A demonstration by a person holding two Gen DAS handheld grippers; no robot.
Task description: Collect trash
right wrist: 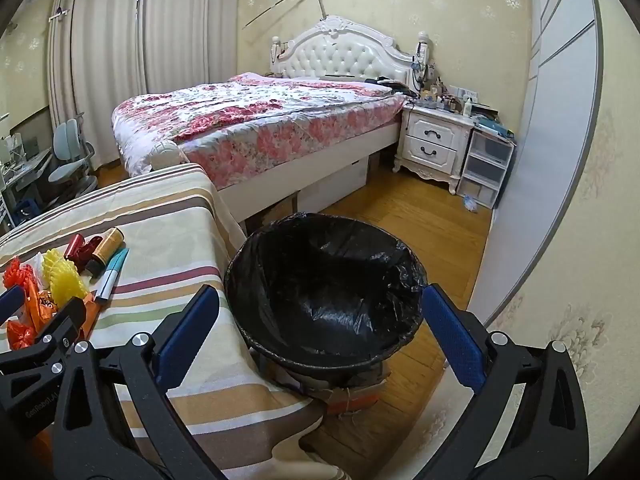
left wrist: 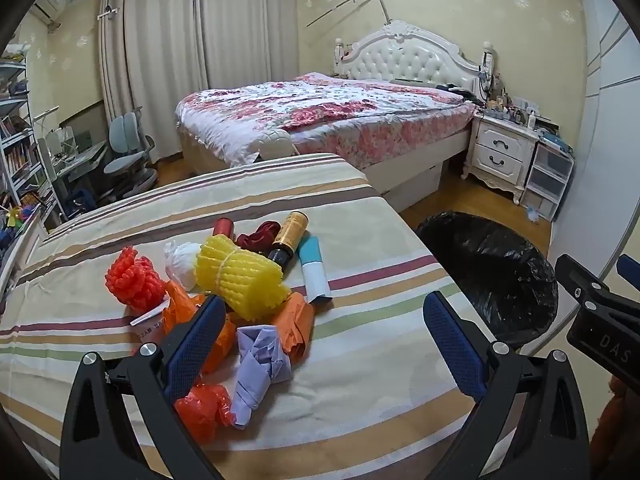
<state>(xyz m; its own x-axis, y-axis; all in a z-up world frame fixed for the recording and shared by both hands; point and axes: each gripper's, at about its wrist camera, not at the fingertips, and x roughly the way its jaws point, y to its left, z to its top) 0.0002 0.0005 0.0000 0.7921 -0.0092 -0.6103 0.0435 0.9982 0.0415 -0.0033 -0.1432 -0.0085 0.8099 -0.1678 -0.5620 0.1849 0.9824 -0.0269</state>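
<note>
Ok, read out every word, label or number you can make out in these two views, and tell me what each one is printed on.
"DAS": on the black body of the right gripper, cut off at the frame edge.
"GenRobot.AI": on the black body of the left gripper, small, seen sideways.
Printed strip under the orange bags: too blurred to read.
Gold bottle label: unreadable.

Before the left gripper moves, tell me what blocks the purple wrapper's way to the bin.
Nothing visible does. The left gripper is open above the purple wrapper, and the black-lined bin stands open beside the table edge.
</note>
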